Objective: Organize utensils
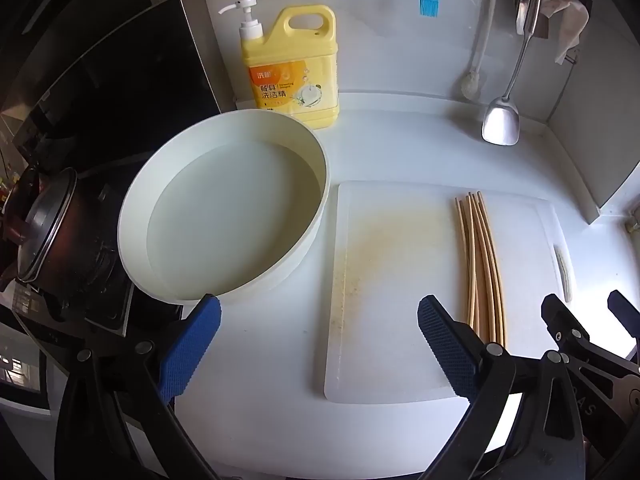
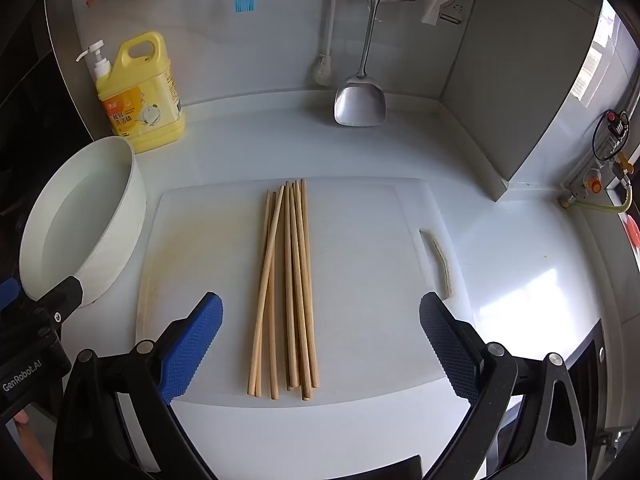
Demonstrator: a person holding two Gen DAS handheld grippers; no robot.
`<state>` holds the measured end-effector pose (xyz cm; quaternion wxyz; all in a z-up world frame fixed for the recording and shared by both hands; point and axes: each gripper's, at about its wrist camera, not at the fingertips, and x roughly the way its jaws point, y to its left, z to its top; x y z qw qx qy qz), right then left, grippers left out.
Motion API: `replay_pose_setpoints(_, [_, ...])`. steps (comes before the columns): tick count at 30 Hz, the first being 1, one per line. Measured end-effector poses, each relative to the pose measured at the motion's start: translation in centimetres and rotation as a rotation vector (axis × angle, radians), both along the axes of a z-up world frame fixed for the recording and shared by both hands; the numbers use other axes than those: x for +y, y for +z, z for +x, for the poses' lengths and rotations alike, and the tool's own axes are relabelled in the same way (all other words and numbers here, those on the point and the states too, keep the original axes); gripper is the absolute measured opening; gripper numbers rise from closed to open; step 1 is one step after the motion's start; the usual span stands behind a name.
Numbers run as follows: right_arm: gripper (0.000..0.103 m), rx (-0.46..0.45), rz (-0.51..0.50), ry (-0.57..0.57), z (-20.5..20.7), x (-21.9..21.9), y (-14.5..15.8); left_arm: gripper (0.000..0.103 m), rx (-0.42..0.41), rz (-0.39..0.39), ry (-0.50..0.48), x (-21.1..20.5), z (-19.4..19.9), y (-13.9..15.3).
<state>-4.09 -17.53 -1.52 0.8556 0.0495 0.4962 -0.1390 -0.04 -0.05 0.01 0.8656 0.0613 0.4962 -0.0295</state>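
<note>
Chopsticks [image 2: 284, 288]: one loose bundle lying flat on the white cutting board [image 2: 360, 320], right of the board's centre, long axis running from the near edge to the far edge. I count about eight sticks in the right wrist view; some overlap, so exact count unclear. One stick crosses diagonally over the left ones, the rest roughly parallel. Landmark is the board: one round white basin [image 1: 224, 208] sits just left of it, rim close to the board's left edge, contact not resolvable; it looks to hold clear water, not certain. One yellow pump bottle of dish soap [image 1: 292, 68] stands behind the basin, far-left of the board, against the back wall. One steel spatula [image 2: 360, 100], one white brush [image 2: 322, 72] and one blue silicone brush [image 2: 243, 0] hang on the wall beyond the board's far edge. One dark lidded pot [image 1: 44, 224] is well left of the board, past the basin. Left gripper [image 1: 320, 344]: jaws spread wide, nothing between the pads, hovering over the board's near-left corner and the bare counter. Right gripper [image 2: 320, 344]: jaws spread wide, chopstick near ends lie between the two blue pads [image 2: 192, 352] in view, not touched, nothing gripped.
</note>
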Motion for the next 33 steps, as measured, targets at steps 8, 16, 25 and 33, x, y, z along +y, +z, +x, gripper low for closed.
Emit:
replay_pose_setpoints(8, [0.094, -0.002, 0.001, -0.003, -0.18, 0.21, -0.30, 0.097, -0.004, -0.003, 0.000, -0.15, -0.39, 0.56])
replay_pose_setpoints(16, [0.094, -0.003, 0.000, -0.001, -0.11, 0.13, 0.04, 0.097, 0.001, -0.011, 0.006, 0.28, -0.06, 0.07])
replay_pose_setpoints(25, [0.094, -0.007, 0.000, -0.002, -0.10, 0.12, 0.05, 0.097, 0.003, -0.012, 0.006, 0.30, -0.02, 0.06])
replay_pose_setpoints(33, [0.094, -0.006, -0.001, -0.011, -0.16, -0.03, -0.12, 0.097, 0.006, -0.012, 0.005, 0.27, 0.02, 0.07])
